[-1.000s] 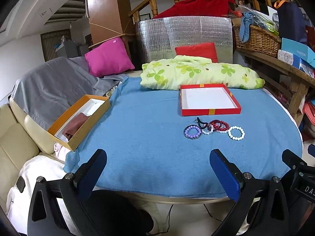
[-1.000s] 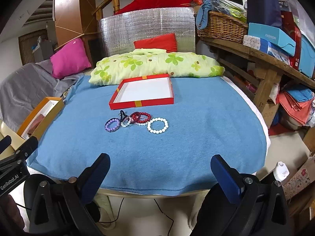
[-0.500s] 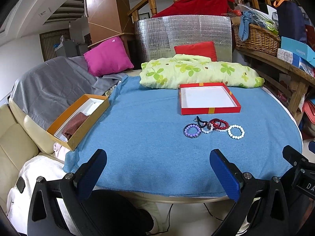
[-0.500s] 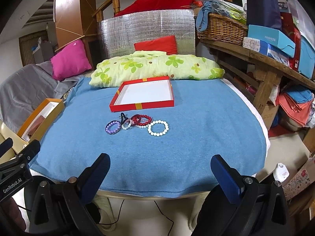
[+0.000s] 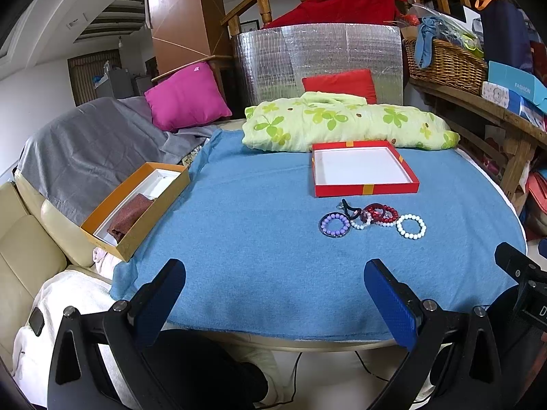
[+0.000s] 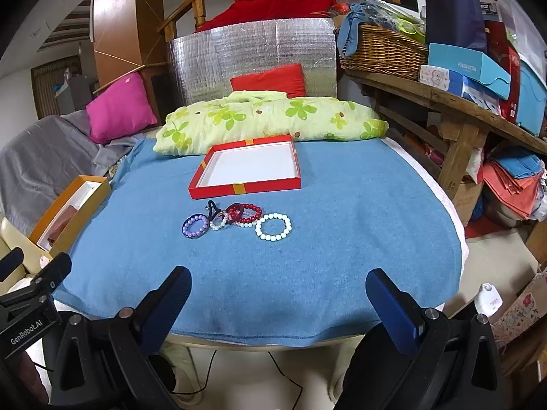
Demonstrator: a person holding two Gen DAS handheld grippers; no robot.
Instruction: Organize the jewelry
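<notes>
On the blue cloth [image 5: 259, 239], just before the red tray [image 5: 364, 189], beaded bracelets [image 5: 372, 220] lie clustered: purple, red, white; left gripper [image 5: 273, 297] and right gripper [image 6: 278, 302] gape wide, empty

Left gripper [image 5: 273, 295], right gripper [image 6: 278, 302]: jaws spread wide.

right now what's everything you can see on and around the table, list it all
red shallow cardboard box: 1, white inside, empty, mid-table
purple bead bracelet: 1, left end of cluster before box
black hair tie: 1, beside purple one
dark red bead bracelet: 1, cluster middle
white bead bracelet: 1, right end
blue towel cloth: 1, covers table
green floral quilt: 1, behind box
orange long box: 1, left, off table
left gripper: 1, blue pads, open
right gripper: 1, blue pads, open
</notes>
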